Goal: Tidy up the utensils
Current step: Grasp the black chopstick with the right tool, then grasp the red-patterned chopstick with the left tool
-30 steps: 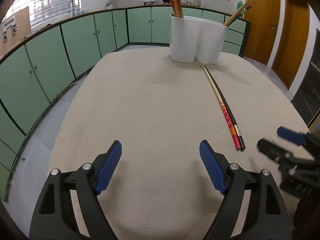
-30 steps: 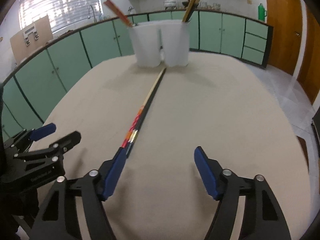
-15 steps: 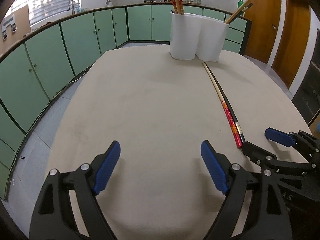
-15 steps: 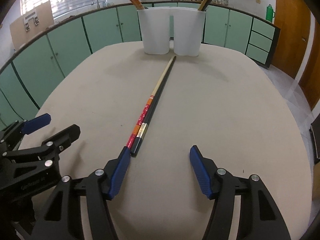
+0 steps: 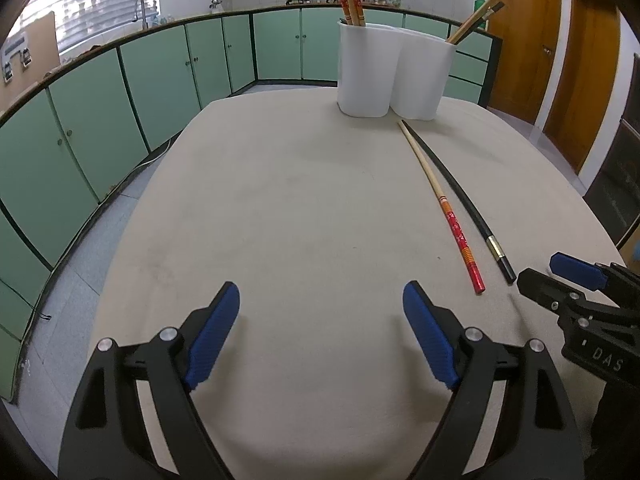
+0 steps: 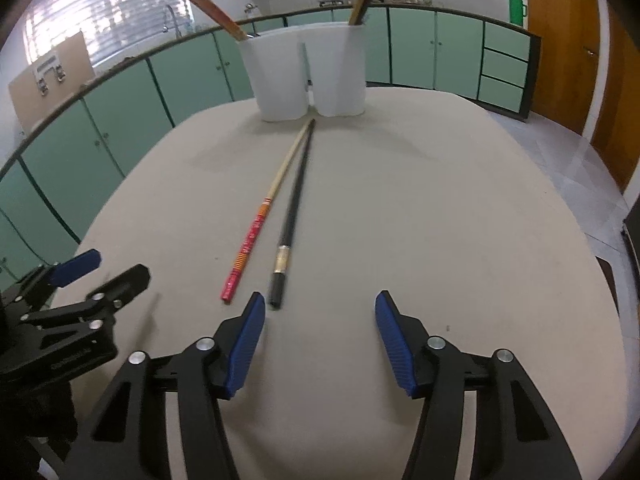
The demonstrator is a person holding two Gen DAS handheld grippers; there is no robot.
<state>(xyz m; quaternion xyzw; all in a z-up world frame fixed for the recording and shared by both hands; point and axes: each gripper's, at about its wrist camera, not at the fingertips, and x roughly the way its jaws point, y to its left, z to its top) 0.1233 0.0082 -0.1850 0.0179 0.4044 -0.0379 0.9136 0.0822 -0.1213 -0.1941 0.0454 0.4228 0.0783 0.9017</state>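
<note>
Two chopsticks flat on the bench [image 5: 304, 208]: red-handled chopstick [image 6: 256, 236] and black chopstick [image 6: 290, 216], tips meeting just before the white holder [image 6: 308, 72]. Left gripper [image 5: 320, 336] and right gripper [image 6: 320, 340] both spread wide, grasping nothing. Bare surface either side, out to rounded edges.

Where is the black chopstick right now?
The black chopstick with the gold band lies on the beige table, right of the red-handled chopstick, its thick end just ahead of the right tongs.
</note>
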